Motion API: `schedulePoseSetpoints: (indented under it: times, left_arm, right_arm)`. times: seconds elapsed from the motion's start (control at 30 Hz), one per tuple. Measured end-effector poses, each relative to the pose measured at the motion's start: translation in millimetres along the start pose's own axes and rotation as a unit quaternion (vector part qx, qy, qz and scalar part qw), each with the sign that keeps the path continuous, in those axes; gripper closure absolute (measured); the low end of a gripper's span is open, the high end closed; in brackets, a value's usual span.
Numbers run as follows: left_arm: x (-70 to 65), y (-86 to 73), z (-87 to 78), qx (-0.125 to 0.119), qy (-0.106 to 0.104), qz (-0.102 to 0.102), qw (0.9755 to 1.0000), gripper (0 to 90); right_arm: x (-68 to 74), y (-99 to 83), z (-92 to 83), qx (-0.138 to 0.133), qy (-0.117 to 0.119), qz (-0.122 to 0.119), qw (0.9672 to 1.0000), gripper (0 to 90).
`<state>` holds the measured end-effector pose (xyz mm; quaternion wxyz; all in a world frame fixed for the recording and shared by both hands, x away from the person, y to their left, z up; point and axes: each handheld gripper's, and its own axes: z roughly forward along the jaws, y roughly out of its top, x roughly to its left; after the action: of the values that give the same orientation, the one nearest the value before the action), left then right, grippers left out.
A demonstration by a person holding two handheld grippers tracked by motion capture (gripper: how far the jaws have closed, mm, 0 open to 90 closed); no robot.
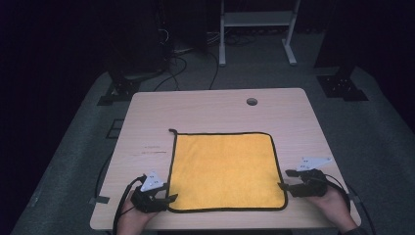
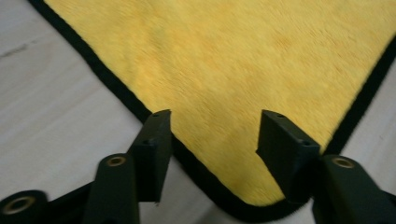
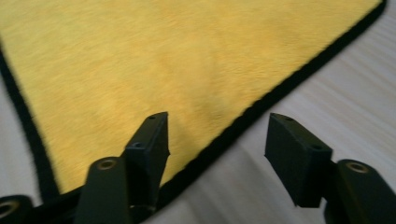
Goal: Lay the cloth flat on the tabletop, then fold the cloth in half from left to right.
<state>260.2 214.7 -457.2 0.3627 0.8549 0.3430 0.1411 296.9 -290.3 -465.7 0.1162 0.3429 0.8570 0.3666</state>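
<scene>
Yellow cloth is spread flat and square near the front edge of the surface, no fold made. Left tool is set at its front-left corner, right tool at its front-right corner; both are parted, nothing clamped. Any folding is judged undone.

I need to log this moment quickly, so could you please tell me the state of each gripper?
Left gripper: open, jaws astride the near left corner of the yellow cloth, holding nothing.
Right gripper: open at the cloth's near right corner, holding nothing.
</scene>
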Motion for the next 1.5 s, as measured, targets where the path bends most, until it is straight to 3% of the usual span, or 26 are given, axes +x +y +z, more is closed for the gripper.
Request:
schedulePoseSetpoints:
  times: [0.1, 0.17, 0.37, 0.57, 0.8, 1.17, 1.37, 1.5]
  left_arm:
    - [7.4, 3.8, 0.8, -0.009, 0.010, -0.010, 0.9999, 35.1]
    - [13.0, 6.9, 2.2, -0.014, 0.015, -0.017, 0.9996, 31.7]
    - [29.6, 16.8, 10.3, -0.018, 0.022, -0.029, 0.9992, 20.7]
    - [41.6, 26.0, 19.6, -0.024, 0.030, -0.030, 0.9988, 12.9]
    - [53.0, 34.2, 30.0, -0.028, 0.047, -0.036, 0.9979, 12.6]
    - [68.9, 38.2, 44.6, -0.023, 0.054, -0.065, 0.9962, 14.7]
    - [69.5, 39.2, 51.7, -0.014, 0.057, -0.066, 0.9961, 30.9]
    - [69.9, 36.4, 57.1, 0.003, 0.080, -0.065, 0.9947, 38.8]
  right_arm:
    - [-10.0, 0.8, 2.2, -0.006, -0.034, 0.022, 0.9992, 23.1]
    - [-18.2, 1.1, 3.0, -0.011, -0.063, 0.039, 0.9972, 17.1]
    - [-36.8, -3.5, 5.8, -0.006, -0.119, 0.081, 0.9896, 10.4]
    - [-47.9, -13.0, 7.3, 0.003, -0.137, 0.105, 0.9850, 7.9]
    - [-54.1, -20.1, 6.8, -0.012, -0.150, 0.118, 0.9814, 2.6]
    - [-53.6, -20.0, 7.1, -0.012, -0.148, 0.116, 0.9821, 2.6]
    - [-53.5, -19.9, 7.1, -0.012, -0.146, 0.114, 0.9826, 2.6]
    - [-53.3, -19.8, 7.2, -0.012, -0.144, 0.113, 0.9830, 2.6]
